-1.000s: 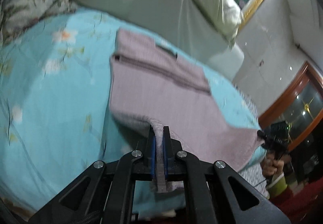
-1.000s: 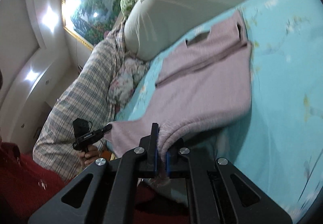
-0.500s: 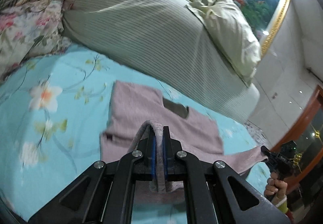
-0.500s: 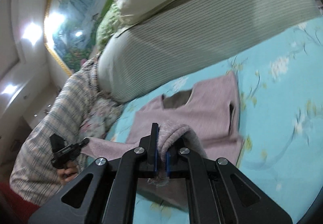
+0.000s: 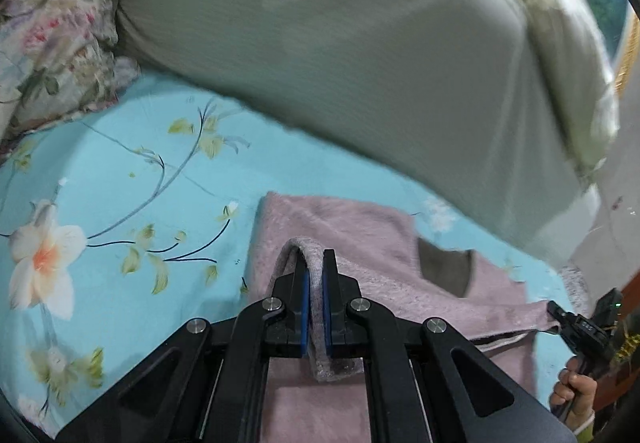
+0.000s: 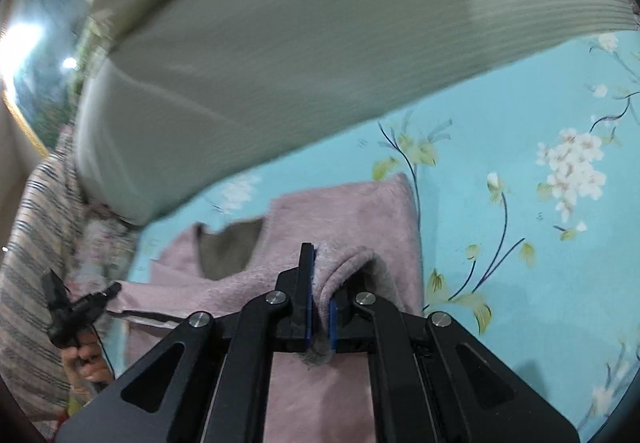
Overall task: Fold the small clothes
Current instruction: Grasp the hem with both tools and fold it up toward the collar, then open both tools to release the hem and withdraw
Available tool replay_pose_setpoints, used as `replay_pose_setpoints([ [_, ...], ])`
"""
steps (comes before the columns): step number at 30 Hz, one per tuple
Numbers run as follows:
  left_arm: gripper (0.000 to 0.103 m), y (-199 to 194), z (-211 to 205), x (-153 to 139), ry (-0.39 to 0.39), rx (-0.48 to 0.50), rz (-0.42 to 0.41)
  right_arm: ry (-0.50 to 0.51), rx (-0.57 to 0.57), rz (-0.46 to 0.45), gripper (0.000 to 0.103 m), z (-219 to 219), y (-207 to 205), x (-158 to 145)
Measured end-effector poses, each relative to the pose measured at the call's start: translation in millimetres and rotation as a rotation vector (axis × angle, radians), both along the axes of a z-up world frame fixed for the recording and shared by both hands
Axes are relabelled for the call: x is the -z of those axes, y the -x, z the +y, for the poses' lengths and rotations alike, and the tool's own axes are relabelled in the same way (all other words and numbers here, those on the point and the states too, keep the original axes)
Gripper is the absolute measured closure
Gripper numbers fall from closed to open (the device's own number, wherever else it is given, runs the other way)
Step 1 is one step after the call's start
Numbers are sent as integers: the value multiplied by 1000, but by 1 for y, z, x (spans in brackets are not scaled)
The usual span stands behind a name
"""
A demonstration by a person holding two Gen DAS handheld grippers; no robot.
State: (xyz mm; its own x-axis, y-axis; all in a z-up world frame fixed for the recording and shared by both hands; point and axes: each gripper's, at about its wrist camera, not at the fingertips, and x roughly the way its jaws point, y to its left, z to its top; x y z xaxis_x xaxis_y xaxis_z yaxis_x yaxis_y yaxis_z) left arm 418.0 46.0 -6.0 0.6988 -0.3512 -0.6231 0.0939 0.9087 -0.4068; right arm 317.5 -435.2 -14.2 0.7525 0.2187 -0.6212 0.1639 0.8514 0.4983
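A small pink fuzzy top (image 5: 372, 235) lies on the turquoise flowered bedsheet (image 5: 120, 203), its neck opening (image 5: 444, 267) toward the big pillow. My left gripper (image 5: 315, 263) is shut on a pinched hem corner of the top, held over the upper part of the garment. My right gripper (image 6: 320, 263) is shut on the other hem corner of the same top (image 6: 360, 211), over its shoulder area. Each gripper shows in the other's view, at the side (image 5: 576, 327) (image 6: 80, 307). The lifted hem stretches between them.
A large grey-green striped pillow (image 5: 360, 43) lies just beyond the top; it also fills the right wrist view (image 6: 320, 43). A floral cushion (image 5: 52, 43) sits at the left. A plaid blanket (image 6: 32, 263) lies at the bed's side.
Both grippers have carried the hem forward over the top toward its neckline and the pillow. The garment's lower half now lies doubled over its upper half.
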Motion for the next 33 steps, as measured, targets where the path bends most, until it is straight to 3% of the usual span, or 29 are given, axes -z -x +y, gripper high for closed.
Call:
replay_pose_setpoints([
  [4,99,-29,-15,32,-73,-3,63,-24,29,81,95,-6,-17,29],
  [7,97,-37,-15,47,-73,4,109,-91,41,90,95,-16,-12,32],
  [9,93,-29,-9,46,-46,21,109,-127,65,90,88,-24,-1,27],
  [11,83,-14,-6,41,-43,49,89,-124,96,66,67,-30,18,17],
  [13,73,9,-9,33,-75,84,55,-76,134,16,62,-30,43,0],
  [16,73,48,-30,30,-109,198,27,-11,96,-18,62,-11,65,-13],
  [20,73,71,-84,47,-178,353,82,93,-170,64,63,53,53,0],
  [22,71,71,-109,59,-198,401,132,204,-346,123,63,96,40,12],
  [24,62,66,-124,66,-230,425,153,290,-402,155,63,116,32,20],
  [25,62,62,-131,67,-271,420,146,337,-422,174,63,123,23,24],
  [29,61,27,-142,70,-360,403,137,469,-366,193,63,112,-11,28],
  [33,63,-24,-138,59,-398,329,125,363,-191,174,73,59,-45,23],
])
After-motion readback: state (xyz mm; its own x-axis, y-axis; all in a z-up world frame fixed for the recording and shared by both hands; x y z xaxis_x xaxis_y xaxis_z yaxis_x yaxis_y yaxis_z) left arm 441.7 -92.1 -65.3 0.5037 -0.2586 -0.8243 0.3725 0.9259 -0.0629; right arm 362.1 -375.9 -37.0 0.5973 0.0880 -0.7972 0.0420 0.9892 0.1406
